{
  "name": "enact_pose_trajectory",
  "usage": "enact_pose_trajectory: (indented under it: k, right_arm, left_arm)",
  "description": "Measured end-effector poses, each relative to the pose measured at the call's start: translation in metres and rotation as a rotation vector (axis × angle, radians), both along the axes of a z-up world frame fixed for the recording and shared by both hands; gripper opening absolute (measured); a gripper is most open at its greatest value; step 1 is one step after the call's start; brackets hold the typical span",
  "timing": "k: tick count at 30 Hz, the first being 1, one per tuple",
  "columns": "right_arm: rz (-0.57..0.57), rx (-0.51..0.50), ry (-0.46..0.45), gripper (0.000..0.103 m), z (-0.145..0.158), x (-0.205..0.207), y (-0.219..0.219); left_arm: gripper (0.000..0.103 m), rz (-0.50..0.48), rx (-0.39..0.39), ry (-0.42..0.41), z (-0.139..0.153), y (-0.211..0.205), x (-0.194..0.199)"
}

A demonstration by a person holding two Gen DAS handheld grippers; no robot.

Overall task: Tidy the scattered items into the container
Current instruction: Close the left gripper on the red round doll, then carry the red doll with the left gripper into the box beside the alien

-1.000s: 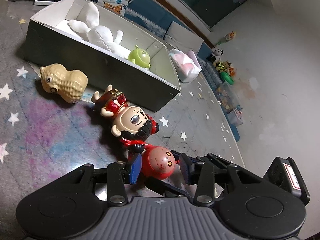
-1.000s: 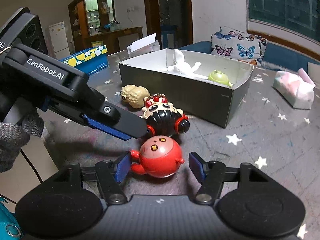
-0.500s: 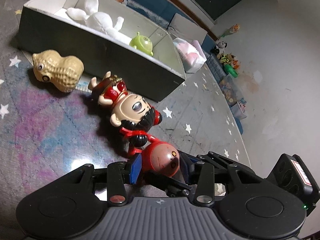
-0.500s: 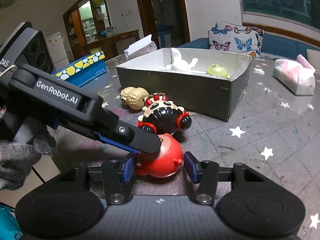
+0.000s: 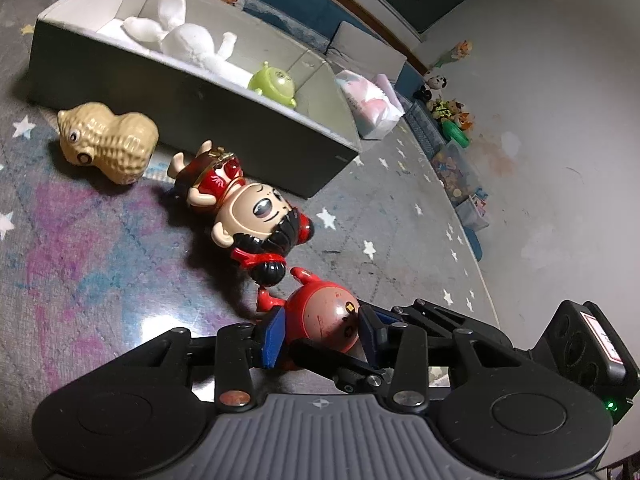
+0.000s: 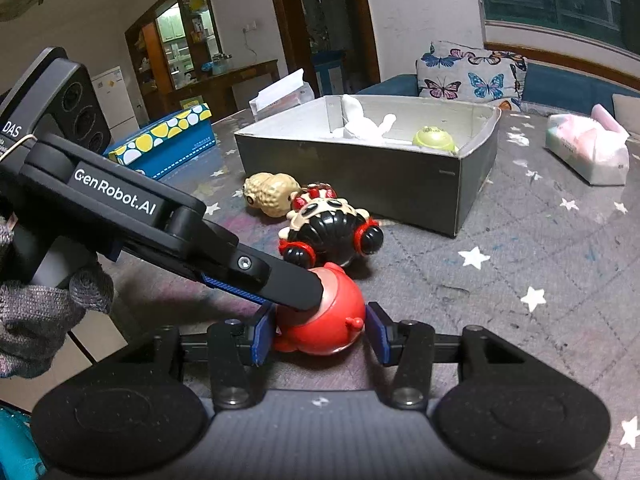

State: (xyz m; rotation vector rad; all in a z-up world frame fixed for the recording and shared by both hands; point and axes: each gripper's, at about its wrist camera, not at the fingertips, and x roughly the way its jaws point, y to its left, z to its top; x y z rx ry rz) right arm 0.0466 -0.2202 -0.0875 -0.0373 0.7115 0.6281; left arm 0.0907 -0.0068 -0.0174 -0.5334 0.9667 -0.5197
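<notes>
A round red toy (image 5: 326, 316) (image 6: 320, 320) lies on the star-patterned table between both pairs of fingers. My left gripper (image 5: 322, 334) is shut on it from the left side. My right gripper (image 6: 318, 338) is shut on it from the front. A black-haired doll (image 5: 248, 212) (image 6: 328, 232) lies just beyond, touching the red toy. A tan peanut toy (image 5: 108, 148) (image 6: 272, 196) lies beside the grey box (image 5: 120, 76) (image 6: 360, 176), which holds a white plush rabbit (image 5: 192, 40) and a green alien toy (image 5: 276, 84).
A pink-and-white tissue pack (image 6: 588, 152) sits right of the box. A blue box with yellow dots (image 6: 168, 140) stands at the left. A butterfly cushion (image 6: 468, 76) lies on the sofa behind. The table edge runs along the right in the left wrist view (image 5: 480, 280).
Both grippers have closed in around the red toy and their jaws have narrowed onto it. The toy has tipped over slightly. The other toys have not moved.
</notes>
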Motion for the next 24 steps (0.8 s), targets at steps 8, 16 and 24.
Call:
enact_pose_trajectory:
  k: [8,16,24]
  right_arm:
    - [0.02,-0.004,-0.099,0.049,0.033,0.003,0.001]
    - [0.042,-0.016,-0.179,0.049,0.056,0.028,0.011]
    - [0.046,-0.024,-0.216,0.049,0.069,0.078,0.023]
  left_arm:
    - [0.042,-0.003,-0.01,-0.097,0.036,0.003,-0.001]
    - [0.042,0.037,-0.027,-0.146,0.06,0.015,0.021]
    - [0.041,0.086,-0.041,-0.171,0.073,0.027,0.064]
